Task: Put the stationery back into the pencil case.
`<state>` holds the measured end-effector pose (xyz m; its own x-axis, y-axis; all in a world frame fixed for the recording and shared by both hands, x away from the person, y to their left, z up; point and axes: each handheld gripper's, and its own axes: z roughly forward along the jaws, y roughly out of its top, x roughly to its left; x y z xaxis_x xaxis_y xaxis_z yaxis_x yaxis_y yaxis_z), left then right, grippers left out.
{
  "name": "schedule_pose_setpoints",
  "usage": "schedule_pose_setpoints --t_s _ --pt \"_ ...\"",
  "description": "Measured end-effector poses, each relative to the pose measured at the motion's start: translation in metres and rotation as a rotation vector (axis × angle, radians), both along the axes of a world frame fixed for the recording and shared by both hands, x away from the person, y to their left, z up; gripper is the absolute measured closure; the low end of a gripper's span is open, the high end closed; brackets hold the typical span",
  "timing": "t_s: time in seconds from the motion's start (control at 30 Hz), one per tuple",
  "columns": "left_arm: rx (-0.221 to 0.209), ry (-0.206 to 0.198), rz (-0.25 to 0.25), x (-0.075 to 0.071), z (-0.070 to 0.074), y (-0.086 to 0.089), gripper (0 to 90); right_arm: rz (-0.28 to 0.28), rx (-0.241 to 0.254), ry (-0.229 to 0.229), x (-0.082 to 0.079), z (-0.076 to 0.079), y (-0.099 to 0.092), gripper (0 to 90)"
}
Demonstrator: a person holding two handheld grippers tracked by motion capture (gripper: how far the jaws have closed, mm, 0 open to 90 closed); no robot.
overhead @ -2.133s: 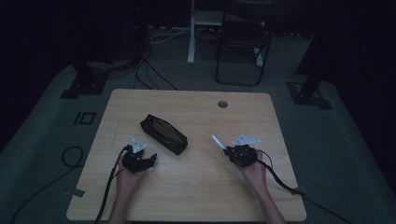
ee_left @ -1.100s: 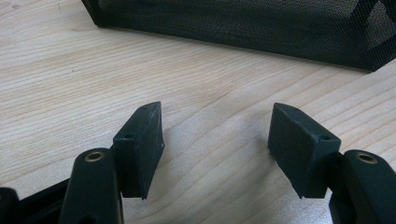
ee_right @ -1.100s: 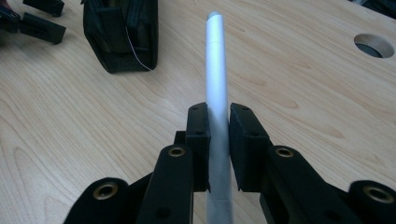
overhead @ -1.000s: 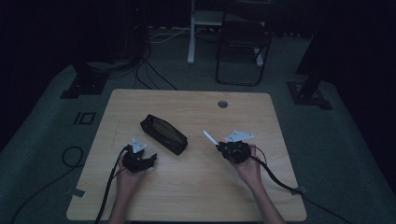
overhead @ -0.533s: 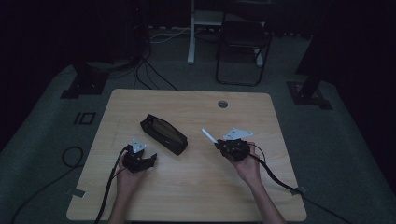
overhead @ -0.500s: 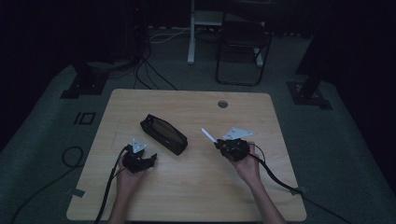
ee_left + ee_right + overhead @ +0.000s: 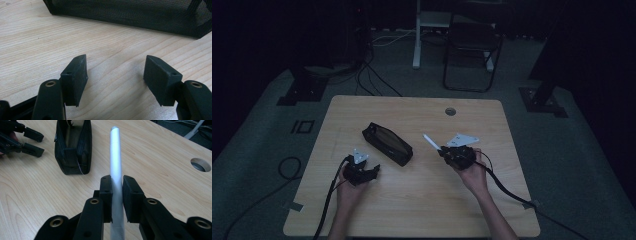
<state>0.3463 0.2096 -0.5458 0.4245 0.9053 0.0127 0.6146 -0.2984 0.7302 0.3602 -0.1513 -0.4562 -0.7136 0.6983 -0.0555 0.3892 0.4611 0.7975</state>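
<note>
A black mesh pencil case (image 7: 387,144) lies open on the wooden table (image 7: 422,210), its mouth facing up (image 7: 73,150). My right gripper (image 7: 445,151) is shut on a white pen (image 7: 430,142), which sticks out forward past the jaws (image 7: 116,160) and points toward the case's right end. My left gripper (image 7: 373,171) rests low at the table's left front, open with nothing between its pads (image 7: 76,77); the case's mesh side (image 7: 130,12) stands just ahead of it. The left gripper (image 7: 25,138) also appears beyond the case in the right gripper view.
A round cable hole (image 7: 450,111) sits near the table's far edge (image 7: 200,164). Behind the table stand a black chair (image 7: 472,45) and stand bases on the carpet. Cables trail from both grippers off the table's front.
My right gripper has carried the white pen leftward toward the pencil case. The left gripper has stayed put.
</note>
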Motion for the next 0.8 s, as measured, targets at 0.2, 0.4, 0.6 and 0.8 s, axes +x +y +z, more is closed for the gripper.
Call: schedule_pose_setpoints --t_s 0.2,0.4,0.6,0.8 --pt "0.0 0.002 -0.001 0.0 0.0 0.0 36.2 -0.004 0.007 -0.007 0.0 0.003 -0.001 78.6" --pt "0.0 0.0 -0.002 0.0 0.0 0.0 36.2 0.024 0.019 -0.02 -0.001 0.011 0.008 78.6" --pt "0.0 0.002 -0.002 0.0 0.0 0.0 36.2 0.041 0.039 -0.028 0.0 0.016 0.017 78.6" --pt "0.0 0.001 -0.002 0.0 0.0 0.0 36.2 0.055 0.045 -0.037 0.0 0.021 0.026 78.6"
